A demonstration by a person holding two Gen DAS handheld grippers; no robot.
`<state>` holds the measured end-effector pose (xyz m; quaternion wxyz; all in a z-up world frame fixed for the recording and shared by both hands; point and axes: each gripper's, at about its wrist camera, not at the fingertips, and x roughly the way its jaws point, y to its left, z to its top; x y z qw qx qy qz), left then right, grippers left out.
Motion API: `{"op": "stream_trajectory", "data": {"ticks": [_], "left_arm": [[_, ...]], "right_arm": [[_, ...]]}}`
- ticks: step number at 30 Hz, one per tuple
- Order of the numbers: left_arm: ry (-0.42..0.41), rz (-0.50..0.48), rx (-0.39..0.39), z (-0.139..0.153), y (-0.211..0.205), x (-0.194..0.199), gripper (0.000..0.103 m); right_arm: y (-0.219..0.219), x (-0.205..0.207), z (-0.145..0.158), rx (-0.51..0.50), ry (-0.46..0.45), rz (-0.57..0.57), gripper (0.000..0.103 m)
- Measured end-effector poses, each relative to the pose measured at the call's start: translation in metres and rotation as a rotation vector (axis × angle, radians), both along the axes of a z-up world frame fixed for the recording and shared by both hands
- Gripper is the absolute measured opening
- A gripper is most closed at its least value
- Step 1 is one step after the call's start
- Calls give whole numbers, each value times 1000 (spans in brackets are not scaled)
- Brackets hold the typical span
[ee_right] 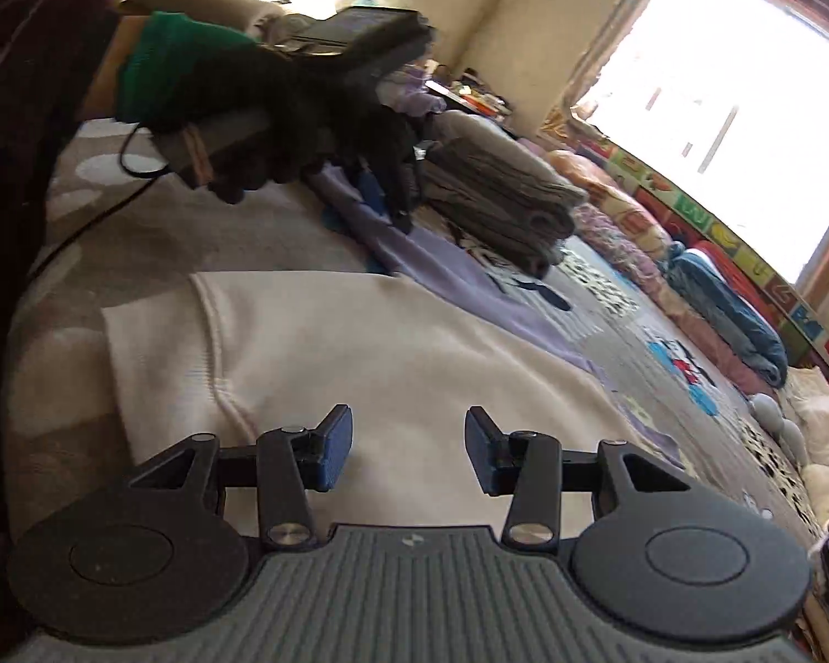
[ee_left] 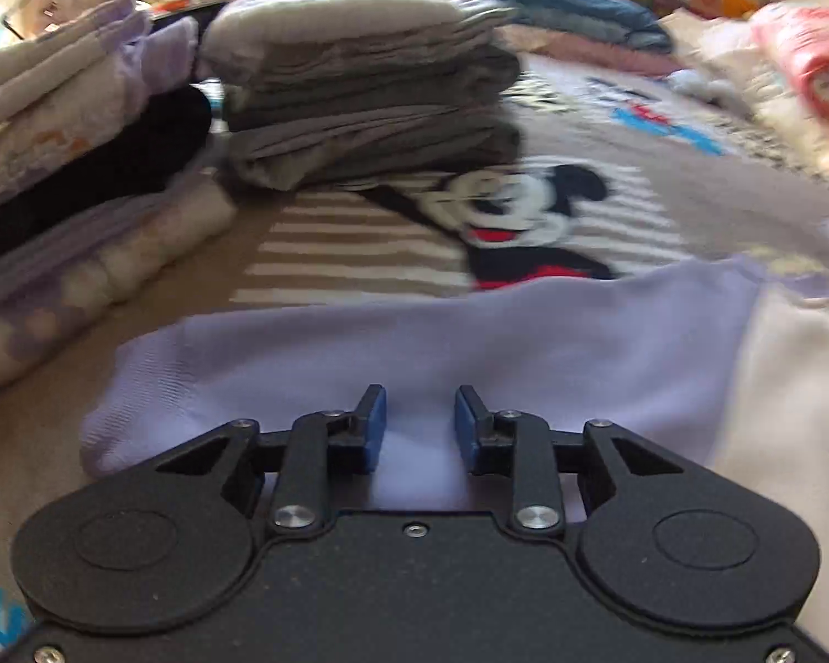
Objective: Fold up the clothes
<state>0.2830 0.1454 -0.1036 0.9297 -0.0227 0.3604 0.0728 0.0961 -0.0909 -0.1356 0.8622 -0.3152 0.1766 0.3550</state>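
Garment: a cream and lilac sweatshirt [ee_right: 359, 342] lies spread flat on the bed, its lilac sleeve [ee_left: 414, 353] stretched toward the folded stacks.
Main risk: I judge a fold swung toward the grey folded stack [ee_left: 370, 94] could nudge it over, since the sleeve end lies near it.
Second risk: the soft cartoon blanket [ee_left: 359, 243] underneath may bunch and drag with the cloth.
Left claw [ee_left: 420, 425]: spread a little, low over the lilac sleeve, pinching nothing; a shallow bite could slip.
Right claw [ee_right: 409, 453]: spread wide above the cream body, holding nothing.
Left hand [ee_right: 304, 110]: dark-gloved, green cuff, gripping its handle.
Room: bright window [ee_right: 735, 110], bedding heaped along the wall.
Left pile: lilac and black clothes [ee_left: 83, 127].
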Motion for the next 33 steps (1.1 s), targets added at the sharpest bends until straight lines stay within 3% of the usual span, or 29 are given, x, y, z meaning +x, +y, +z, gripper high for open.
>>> {"op": "stream_trajectory", "data": {"ticks": [2, 7, 10, 14, 18, 20, 23, 26, 30, 33], "left_arm": [[-32, 63, -24, 5, 21, 0, 28], [-115, 135, -165, 33, 69, -27, 27], [-122, 133, -176, 41, 79, -41, 27], [-88, 17, -182, 40, 68, -33, 27], [5, -94, -212, 11, 46, 4, 27], [25, -82, -159, 0, 37, 19, 28], [-57, 22, -115, 5, 44, 29, 27], [-101, 30, -182, 15, 63, 19, 27], [-160, 74, -265, 35, 89, -9, 27], [-118, 18, -236, 32, 81, -22, 27]], "right_arm": [[12, -5, -10, -49, 25, 35, 37], [5, 1, 2, -4, 114, 17, 37], [5, 6, 21, 36, 169, 18, 37], [34, 29, 54, 100, 163, 50, 40], [90, 84, 67, 94, 152, 90, 41], [115, 108, 57, 64, 200, 98, 45], [147, 145, 34, 0, 305, 96, 48], [149, 156, 14, 10, 370, 68, 50], [142, 147, 22, 26, 362, 61, 51], [139, 142, 29, 40, 360, 68, 51]]}}
